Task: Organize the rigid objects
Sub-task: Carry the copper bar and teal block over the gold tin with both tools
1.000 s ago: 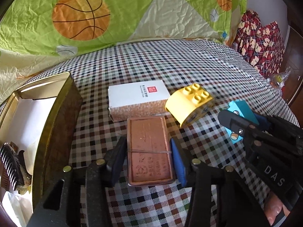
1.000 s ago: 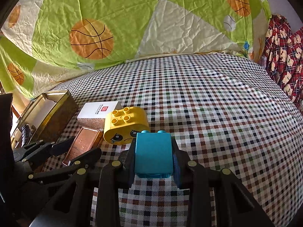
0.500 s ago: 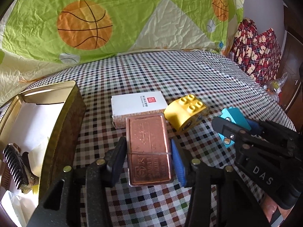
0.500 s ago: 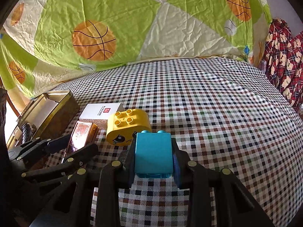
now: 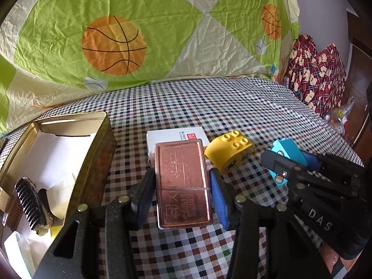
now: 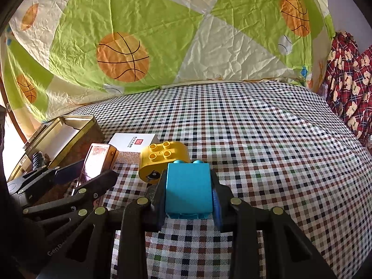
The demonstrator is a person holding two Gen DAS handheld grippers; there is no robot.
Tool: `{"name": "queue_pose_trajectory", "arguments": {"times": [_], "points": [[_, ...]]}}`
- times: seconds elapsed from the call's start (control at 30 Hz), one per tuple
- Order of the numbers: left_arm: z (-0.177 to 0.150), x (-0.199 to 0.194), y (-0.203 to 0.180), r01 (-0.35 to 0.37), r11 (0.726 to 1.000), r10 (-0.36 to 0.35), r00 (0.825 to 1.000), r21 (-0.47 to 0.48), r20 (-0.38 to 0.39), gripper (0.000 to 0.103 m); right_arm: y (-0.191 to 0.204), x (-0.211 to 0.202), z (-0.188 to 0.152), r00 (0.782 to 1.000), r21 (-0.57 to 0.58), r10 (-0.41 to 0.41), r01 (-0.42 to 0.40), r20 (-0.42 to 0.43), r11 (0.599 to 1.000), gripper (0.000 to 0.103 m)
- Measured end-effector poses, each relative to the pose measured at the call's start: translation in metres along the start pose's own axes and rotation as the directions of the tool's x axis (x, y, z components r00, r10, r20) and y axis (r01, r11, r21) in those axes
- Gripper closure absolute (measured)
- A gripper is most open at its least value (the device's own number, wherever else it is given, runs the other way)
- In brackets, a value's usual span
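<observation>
My left gripper (image 5: 182,193) is shut on a flat copper-coloured case (image 5: 183,183) and holds it tilted just above the checked cloth. The case's far end covers part of a white box (image 5: 176,136). A yellow toy block (image 5: 229,152) with an eye on its front lies right of the case. My right gripper (image 6: 189,190) is shut on a blue toy block (image 6: 189,186), close behind the yellow block (image 6: 160,160). In the right wrist view the left gripper (image 6: 96,169) and the case (image 6: 100,155) are at the left.
An open gold tin (image 5: 93,162) stands at the left, lined with white paper, with a black comb (image 5: 29,200) inside. A basketball-print quilt (image 5: 116,46) rises behind the checked cloth (image 6: 255,139). Red patterned fabric (image 5: 320,74) lies at the far right.
The copper case has come up off the cloth in my left gripper and now overlaps the white box. The right gripper with the blue block has stayed put.
</observation>
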State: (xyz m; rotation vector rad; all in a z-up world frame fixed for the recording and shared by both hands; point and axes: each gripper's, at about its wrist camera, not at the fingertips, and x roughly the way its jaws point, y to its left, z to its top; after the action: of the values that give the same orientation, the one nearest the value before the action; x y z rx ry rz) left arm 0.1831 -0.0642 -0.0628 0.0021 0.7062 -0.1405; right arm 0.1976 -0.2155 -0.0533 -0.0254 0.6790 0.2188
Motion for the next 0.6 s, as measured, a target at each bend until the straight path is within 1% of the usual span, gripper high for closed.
{"name": "queue_pose_trajectory", "arguments": {"times": [0.3, 0.6], "points": [[-0.002, -0.014, 0.003, -0.035, 0.999, 0.036, 0.997, -0.021, 0.074, 0.057, 0.005, -0.011, -0.002, 0.998, -0.019, 0.015, -0.014, 0.061, 1.0, 0.069], [-0.004, -0.024, 0.002, -0.062, 0.998, 0.065, 0.99, -0.021, 0.127, 0.057, 0.006, -0.014, -0.002, 0.996, -0.024, 0.016, -0.014, 0.086, 1.0, 0.069]]}}
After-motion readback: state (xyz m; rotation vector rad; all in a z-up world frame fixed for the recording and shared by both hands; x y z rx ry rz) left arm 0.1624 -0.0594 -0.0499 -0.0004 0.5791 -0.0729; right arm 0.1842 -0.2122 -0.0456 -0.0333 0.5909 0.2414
